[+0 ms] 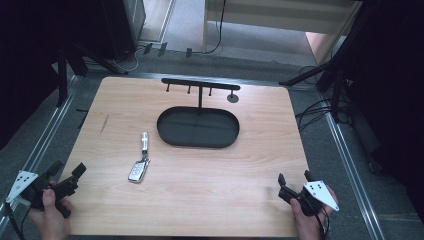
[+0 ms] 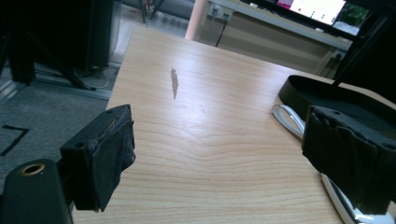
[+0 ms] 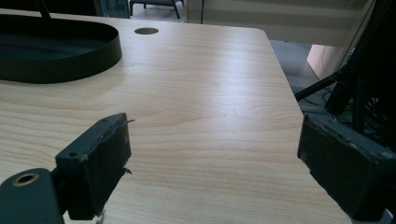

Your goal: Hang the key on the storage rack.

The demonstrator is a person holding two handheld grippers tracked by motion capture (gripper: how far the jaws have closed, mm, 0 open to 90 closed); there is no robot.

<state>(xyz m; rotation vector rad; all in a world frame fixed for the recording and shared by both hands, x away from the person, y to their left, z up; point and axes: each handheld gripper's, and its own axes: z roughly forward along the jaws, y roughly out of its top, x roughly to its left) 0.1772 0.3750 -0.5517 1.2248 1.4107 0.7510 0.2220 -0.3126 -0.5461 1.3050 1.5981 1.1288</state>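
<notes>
while both grippers gape, key fob (image 1: 138, 170) lies untouched.

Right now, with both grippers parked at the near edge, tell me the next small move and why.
Probably move the left gripper forward and to the right toward the car key. Its jaws stand open and empty, and the key lies loose on the table nearer to it than to the right gripper, just short of the black tray with its hook rack.
</notes>
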